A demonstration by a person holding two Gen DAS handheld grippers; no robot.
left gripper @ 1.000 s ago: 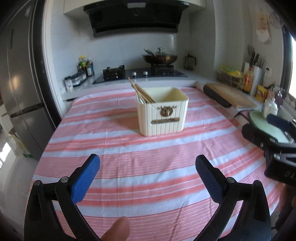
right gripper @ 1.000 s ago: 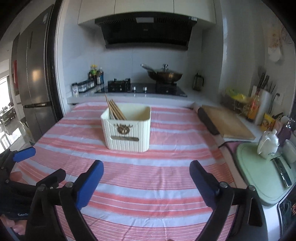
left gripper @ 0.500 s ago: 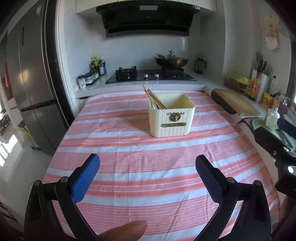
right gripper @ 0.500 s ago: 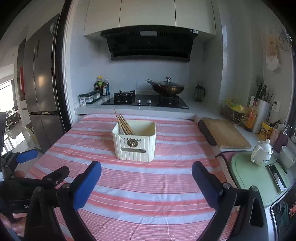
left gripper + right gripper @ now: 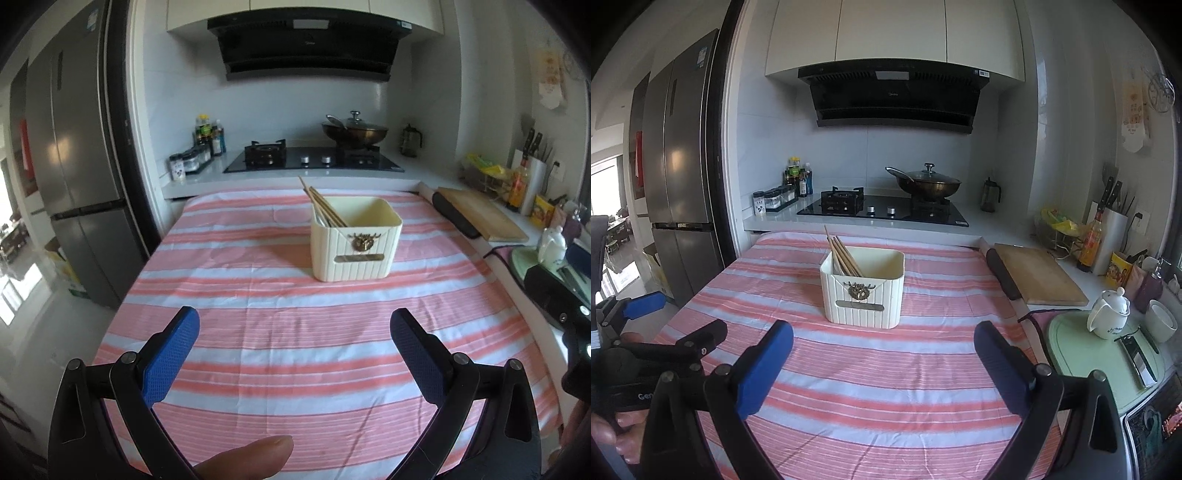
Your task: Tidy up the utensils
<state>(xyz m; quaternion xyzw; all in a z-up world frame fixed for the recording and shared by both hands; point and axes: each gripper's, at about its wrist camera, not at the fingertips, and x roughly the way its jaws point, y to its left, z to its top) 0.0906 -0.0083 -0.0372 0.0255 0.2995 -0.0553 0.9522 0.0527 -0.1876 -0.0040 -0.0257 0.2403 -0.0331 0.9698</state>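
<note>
**Both grippers empty above the striped cloth, chopsticks in the holder**

Your left gripper sits over the near part of the table, its blue-padded jaws spread wide with nothing between them — only the pink-and-white striped cloth shows in the gap. A fingertip of yours pokes into the bottom edge of that view. Your right gripper is just as wide open and equally empty, held over the near side of the same cloth.

The cream ribbed utensil holder stands upright on the cloth, well ahead of both grippers and apart from them. A bundle of wooden chopsticks leans in its left rear corner, tips sticking up past the rim; in the right wrist view the same chopsticks tilt toward the left of the holder. You cannot tell from either view whether anything else lies inside.

Beyond the table, a lidded wok rests on the right burner of the black hob. A wooden cutting board lies on the counter to the right — nearer you, a white teapot stands on a pale green mat.
</note>
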